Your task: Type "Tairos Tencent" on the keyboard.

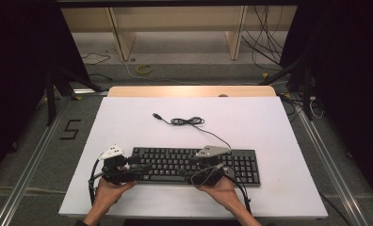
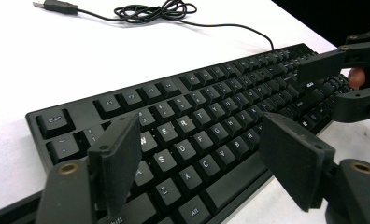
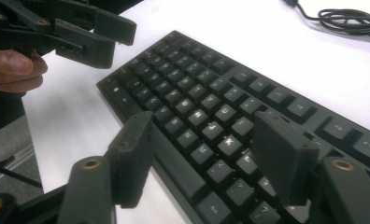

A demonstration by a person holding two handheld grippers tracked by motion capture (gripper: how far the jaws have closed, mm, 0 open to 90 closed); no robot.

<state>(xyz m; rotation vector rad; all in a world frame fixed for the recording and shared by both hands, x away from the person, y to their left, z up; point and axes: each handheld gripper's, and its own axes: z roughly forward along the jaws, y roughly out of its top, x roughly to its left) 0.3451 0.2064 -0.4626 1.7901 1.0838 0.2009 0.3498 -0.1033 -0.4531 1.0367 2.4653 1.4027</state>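
White table top [image 1: 128,117], dark surroundings, shelving at twelve o'clock. Black keyboard [image 1: 194,165] flat at six o'clock on the table, its cable [image 1: 189,121] coiled toward twelve with the plug [image 1: 157,115] lying loose. Left gripper [image 1: 138,170] over the keyboard's nine o'clock end, jaws spread wide, nothing between them. Right gripper [image 1: 190,173] over the middle, toward three o'clock, jaws likewise apart and empty. Likely step: pressing keys or taking hold of the keyboard's front edge. For a clean result: lower slowly, keep the pads [image 2: 115,163] level with the keys, avoid touching neighbouring keys, keep both grippers apart.
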